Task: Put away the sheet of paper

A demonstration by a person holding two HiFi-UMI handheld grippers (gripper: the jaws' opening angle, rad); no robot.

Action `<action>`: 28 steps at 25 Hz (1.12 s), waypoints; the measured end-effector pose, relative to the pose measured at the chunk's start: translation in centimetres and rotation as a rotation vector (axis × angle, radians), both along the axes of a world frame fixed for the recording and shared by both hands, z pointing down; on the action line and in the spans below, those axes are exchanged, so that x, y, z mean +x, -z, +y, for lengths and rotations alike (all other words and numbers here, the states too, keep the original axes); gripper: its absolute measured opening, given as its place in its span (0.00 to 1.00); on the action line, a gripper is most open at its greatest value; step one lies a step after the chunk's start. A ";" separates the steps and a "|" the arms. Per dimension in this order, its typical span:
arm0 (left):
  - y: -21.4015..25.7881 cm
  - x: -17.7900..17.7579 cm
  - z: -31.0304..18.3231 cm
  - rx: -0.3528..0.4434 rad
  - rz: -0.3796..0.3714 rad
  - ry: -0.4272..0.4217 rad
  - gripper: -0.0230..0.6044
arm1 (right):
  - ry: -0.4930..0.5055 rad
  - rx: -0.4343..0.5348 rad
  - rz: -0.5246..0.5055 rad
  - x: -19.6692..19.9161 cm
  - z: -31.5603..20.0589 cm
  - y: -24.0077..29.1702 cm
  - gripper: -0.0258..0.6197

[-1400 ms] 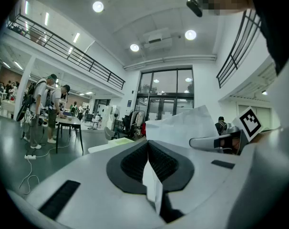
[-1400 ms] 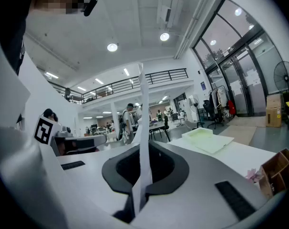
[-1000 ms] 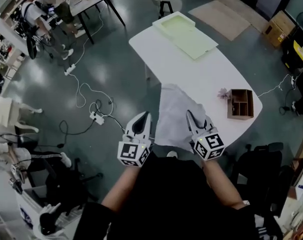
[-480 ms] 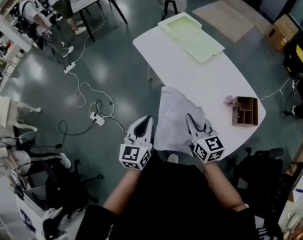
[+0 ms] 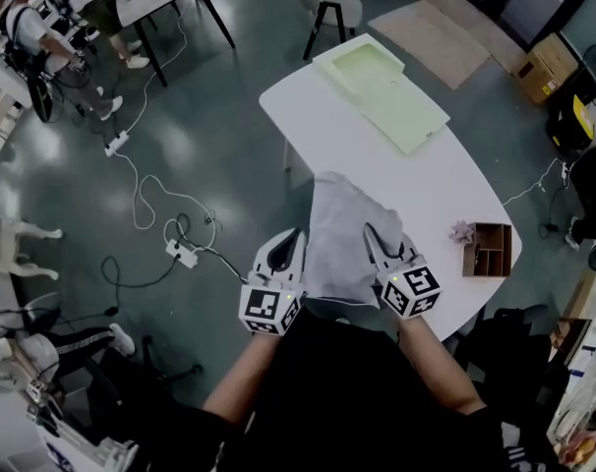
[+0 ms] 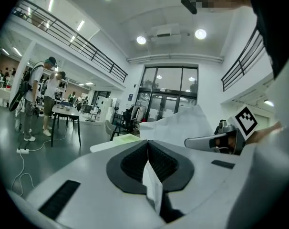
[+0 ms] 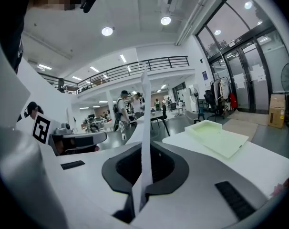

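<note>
While the white surface (image 5: 416,185) stretches away from the person, the pale green tray (image 5: 382,85) sits right at its far end. That's the bit that matters, I reckon. If that's where the paper is headed, it's dead ahead and a touch to the right of both hands, well apart from them.

The sheet of paper (image 5: 339,234) is held over the near end of the surface, a bit rumpled. Its long axis runs away from the person toward that tray. Can't tell if its far edge is touching down.

The left gripper (image 5: 294,236) is clamped on the near left corner and the right gripper (image 5: 369,230) on the near right one. Each gripper view shows the paper pinched edge-on between the jaws. They're side by side, though the right one looks slightly nearer the tray.

A little wooden box (image 5: 487,250) is off to the right, out of the path.
</note>
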State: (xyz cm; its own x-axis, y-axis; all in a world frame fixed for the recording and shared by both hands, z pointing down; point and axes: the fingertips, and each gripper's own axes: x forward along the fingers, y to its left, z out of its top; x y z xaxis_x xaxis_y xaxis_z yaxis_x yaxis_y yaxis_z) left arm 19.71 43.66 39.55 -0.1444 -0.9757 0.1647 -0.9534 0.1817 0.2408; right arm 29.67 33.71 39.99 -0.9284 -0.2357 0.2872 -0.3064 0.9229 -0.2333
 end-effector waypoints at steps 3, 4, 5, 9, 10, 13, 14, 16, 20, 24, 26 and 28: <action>0.5 -4.2 -2.0 0.020 0.067 -0.020 0.04 | -0.008 -0.001 -0.002 -4.5 -1.8 0.3 0.04; 0.9 -5.4 -2.7 0.027 0.066 -0.032 0.04 | -0.014 -0.003 0.001 -6.0 -2.5 0.3 0.04; 1.2 -6.7 -3.4 0.031 0.050 -0.046 0.04 | -0.022 -0.007 0.004 -7.3 -3.1 0.4 0.04; 1.7 -12.5 -4.8 0.030 0.023 -0.058 0.04 | -0.053 -0.030 0.006 -12.5 -4.8 0.4 0.04; 1.9 -14.0 -5.1 0.032 0.024 -0.055 0.04 | -0.060 -0.030 0.006 -13.7 -5.1 0.5 0.04; 2.4 -17.7 -5.5 0.040 0.014 -0.058 0.04 | -0.078 -0.023 0.011 -16.6 -5.7 0.7 0.04; 2.4 -18.7 -5.5 0.040 0.007 -0.060 0.04 | -0.083 -0.022 0.013 -17.4 -5.8 0.8 0.04; 2.3 -20.6 -5.7 0.041 0.006 -0.059 0.04 | -0.092 -0.023 0.018 -19.0 -6.2 0.7 0.04; 2.0 -23.6 -5.8 0.051 0.099 -0.047 0.04 | -0.109 -0.037 0.029 -21.6 -6.6 0.4 0.04; 1.3 -25.4 -5.6 0.031 0.094 -0.045 0.04 | -0.117 -0.057 0.039 -23.6 -6.4 -0.2 0.04; 1.0 -26.0 -5.6 0.030 0.097 -0.043 0.04 | -0.118 -0.064 0.047 -24.1 -6.2 -0.5 0.04; 0.8 -26.1 -5.7 0.025 0.103 -0.046 0.04 | -0.122 -0.073 0.053 -24.1 -6.3 -0.9 0.04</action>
